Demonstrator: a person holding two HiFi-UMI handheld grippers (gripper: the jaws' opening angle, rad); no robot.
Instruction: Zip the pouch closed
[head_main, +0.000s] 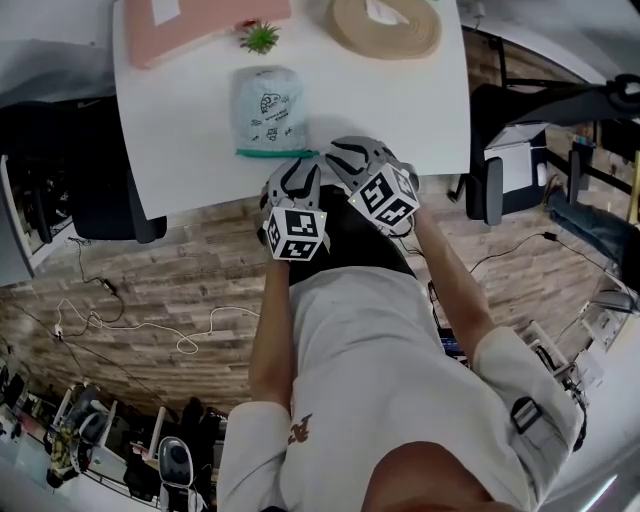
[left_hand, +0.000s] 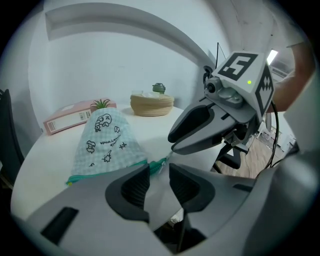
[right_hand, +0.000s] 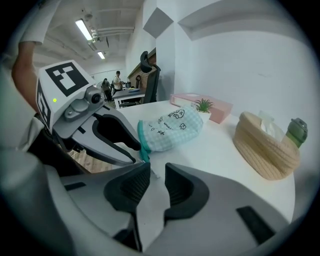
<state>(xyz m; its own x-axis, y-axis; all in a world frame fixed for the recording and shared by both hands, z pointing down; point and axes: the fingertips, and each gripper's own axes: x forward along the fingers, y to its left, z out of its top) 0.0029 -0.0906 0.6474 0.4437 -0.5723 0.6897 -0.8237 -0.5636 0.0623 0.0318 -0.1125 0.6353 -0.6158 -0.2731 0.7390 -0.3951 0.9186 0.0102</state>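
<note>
Near the table's (head_main: 180, 150) front edge lies the pouch (head_main: 268, 110), its teal zipper (left_hand: 155, 164) facing the person. Left gripper (left_hand: 159, 172) and right gripper (right_hand: 156, 170) hover beside it, jaws narrowly apart, empty. Approach step; next likely needs pinching the pouch end and the pull.

Open office, by look of it. White desk (head_main: 420, 110) top centre of head view, black swivel chairs (head_main: 100, 190) either side. Wood-plank floor (head_main: 200, 260) below, cables (head_main: 150, 325) trailing at left. Right gripper view, upper left: strip lights (right_hand: 84, 29) on ceiling, people (right_hand: 112, 82) far back by another table (right_hand: 131, 94). Pink folder (head_main: 200, 25), small plant (head_main: 260, 38) at desk's far edge.
</note>
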